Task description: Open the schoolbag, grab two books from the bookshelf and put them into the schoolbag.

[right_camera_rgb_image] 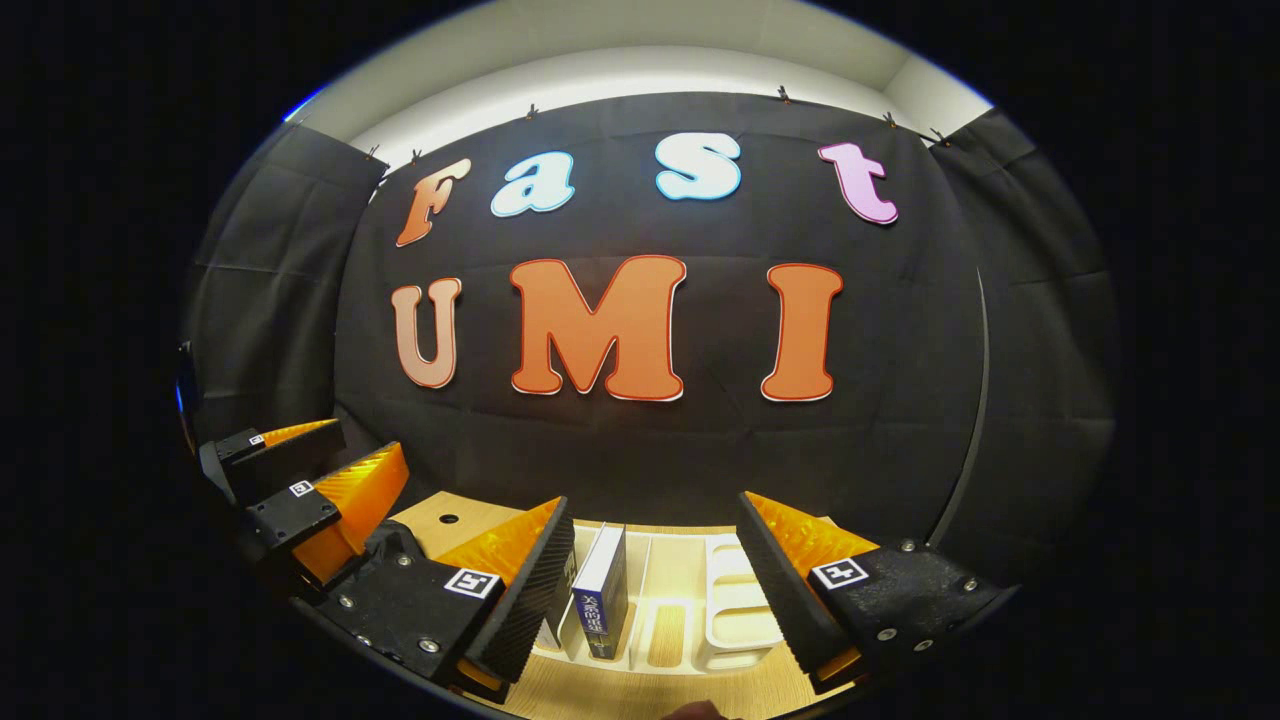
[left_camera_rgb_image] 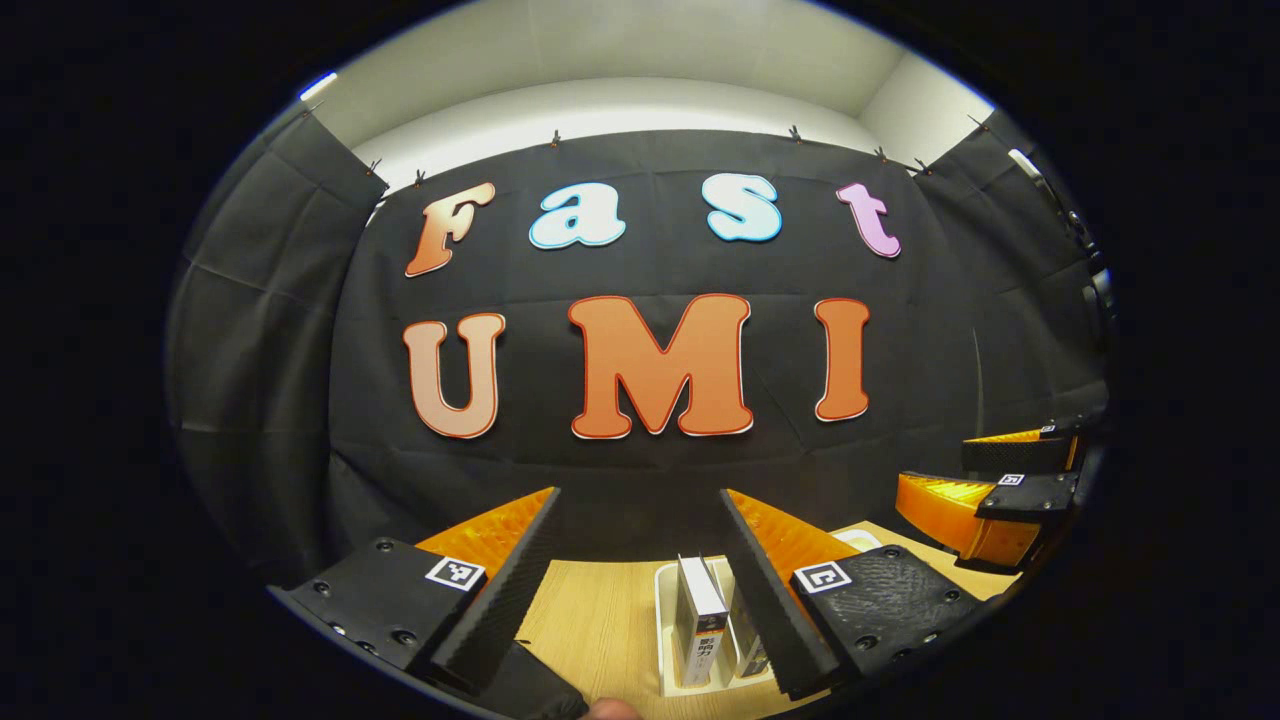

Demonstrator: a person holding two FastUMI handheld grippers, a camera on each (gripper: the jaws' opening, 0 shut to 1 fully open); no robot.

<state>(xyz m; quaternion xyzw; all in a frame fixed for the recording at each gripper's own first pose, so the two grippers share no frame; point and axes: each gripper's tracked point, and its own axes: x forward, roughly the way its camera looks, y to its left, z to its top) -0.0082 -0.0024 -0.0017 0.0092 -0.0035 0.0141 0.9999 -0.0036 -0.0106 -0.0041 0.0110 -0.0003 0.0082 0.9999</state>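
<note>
Your left gripper (left_camera_rgb_image: 640,590) is spread wide above the wooden tabletop (left_camera_rgb_image: 600,610); your right gripper (right_camera_rgb_image: 655,590) likewise. Between the fingers: white slotted plastic bookshelf (right_camera_rgb_image: 735,610), white-spined book (left_camera_rgb_image: 698,620) and blue-spined book (right_camera_rgb_image: 603,595) upright, spines facing you. Beyond, black cloth wall (right_camera_rgb_image: 900,420).

Book (right_camera_rgb_image: 601,592) spine print too small, unreadable.

**Right gripper above the book rack**

The right gripper (right_camera_rgb_image: 655,575) hangs with its jaws wide apart over a white rack (right_camera_rgb_image: 735,610) on a wooden table (right_camera_rgb_image: 440,520). A blue book (right_camera_rgb_image: 602,592) stands upright in the rack. The left gripper (right_camera_rgb_image: 300,470) shows farther off at the left.
</note>
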